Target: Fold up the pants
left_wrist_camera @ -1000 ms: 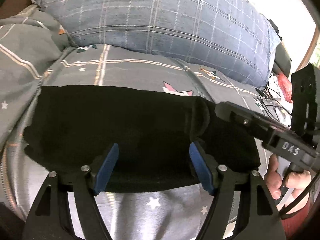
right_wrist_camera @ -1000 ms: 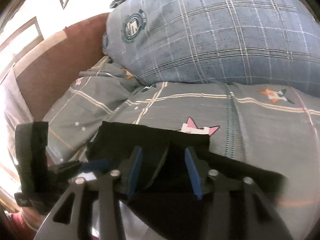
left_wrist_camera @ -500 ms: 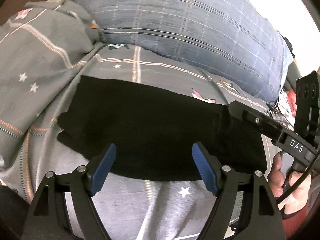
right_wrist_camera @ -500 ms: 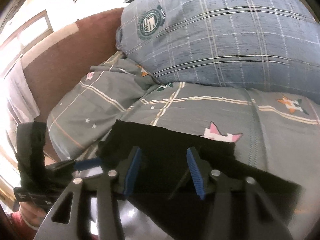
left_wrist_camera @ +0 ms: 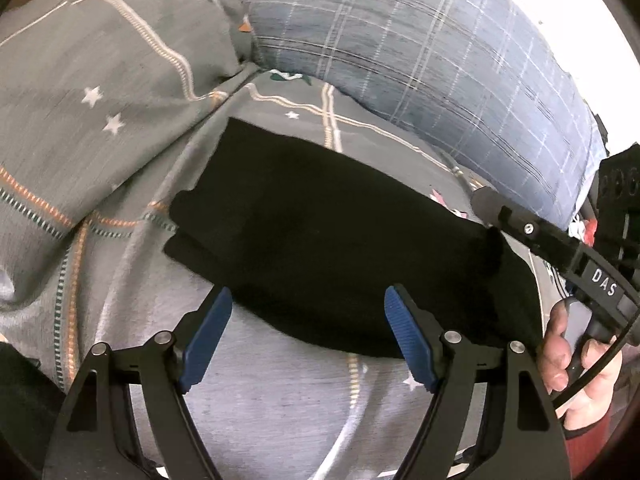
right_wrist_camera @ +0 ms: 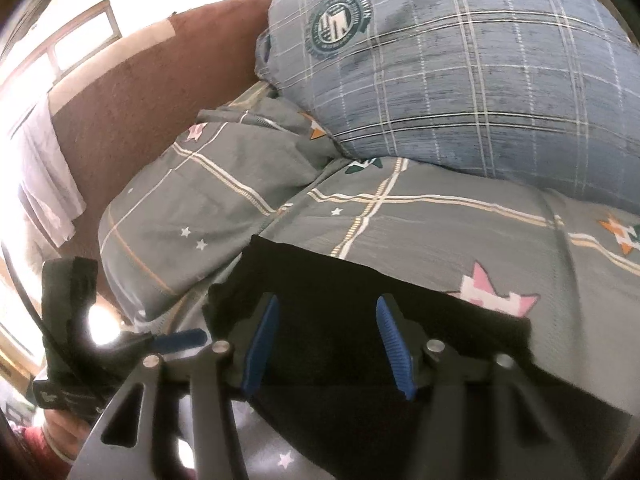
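On the grey star-printed bedsheet (left_wrist_camera: 280, 408), seen from the left wrist, the black folded pants (left_wrist_camera: 340, 248) lie flat below the blue checked pillow (left_wrist_camera: 420, 52). The left gripper (left_wrist_camera: 308, 336) stands wide open above the near edge of the pants and holds nothing. From the right wrist, the right gripper (right_wrist_camera: 326, 344) is opening over the same pants (right_wrist_camera: 340, 280); its blue pads (right_wrist_camera: 260, 344) do not press the cloth.
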A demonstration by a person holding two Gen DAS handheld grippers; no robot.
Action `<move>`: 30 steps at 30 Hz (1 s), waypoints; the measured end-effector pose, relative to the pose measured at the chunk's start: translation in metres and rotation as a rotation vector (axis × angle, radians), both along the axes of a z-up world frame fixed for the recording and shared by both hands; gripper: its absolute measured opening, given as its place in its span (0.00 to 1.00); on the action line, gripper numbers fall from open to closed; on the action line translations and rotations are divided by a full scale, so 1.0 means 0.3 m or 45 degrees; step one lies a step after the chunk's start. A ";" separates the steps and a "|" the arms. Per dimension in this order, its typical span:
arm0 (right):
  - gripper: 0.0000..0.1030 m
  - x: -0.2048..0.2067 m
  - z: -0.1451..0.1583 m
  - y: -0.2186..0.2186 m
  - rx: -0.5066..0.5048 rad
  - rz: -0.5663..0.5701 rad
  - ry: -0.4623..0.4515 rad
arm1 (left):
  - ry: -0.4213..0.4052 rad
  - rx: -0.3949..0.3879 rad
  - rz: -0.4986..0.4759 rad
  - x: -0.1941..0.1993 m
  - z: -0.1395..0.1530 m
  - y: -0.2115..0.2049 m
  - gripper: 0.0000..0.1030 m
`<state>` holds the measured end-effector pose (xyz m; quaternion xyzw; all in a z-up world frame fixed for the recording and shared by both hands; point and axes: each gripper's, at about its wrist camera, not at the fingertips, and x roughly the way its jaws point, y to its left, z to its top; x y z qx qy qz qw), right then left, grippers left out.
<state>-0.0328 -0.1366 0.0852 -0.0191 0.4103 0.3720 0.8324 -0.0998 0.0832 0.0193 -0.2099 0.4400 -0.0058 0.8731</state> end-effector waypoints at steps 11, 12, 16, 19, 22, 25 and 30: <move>0.58 0.034 -0.017 0.132 -0.043 0.102 0.003 | 0.042 -0.074 0.070 -0.009 -0.043 0.037 0.77; 0.58 0.037 -0.019 0.143 -0.051 0.111 0.004 | 0.043 -0.079 0.070 -0.007 -0.046 0.036 0.77; 0.58 0.050 -0.025 0.170 -0.053 0.127 0.009 | 0.039 -0.094 0.074 -0.001 -0.051 0.037 0.77; 0.60 0.064 -0.032 0.188 -0.055 0.134 0.015 | 0.036 -0.103 0.077 0.004 -0.053 0.042 0.77; 0.61 0.083 -0.049 0.211 -0.063 0.152 0.035 | 0.028 -0.116 0.083 0.003 -0.055 0.050 0.77; 0.61 0.107 -0.066 0.243 -0.091 0.181 0.043 | 0.026 -0.135 0.106 -0.009 -0.056 0.067 0.77; 0.66 0.148 -0.102 0.321 -0.138 0.268 0.064 | 0.015 -0.185 0.124 -0.010 -0.065 0.088 0.81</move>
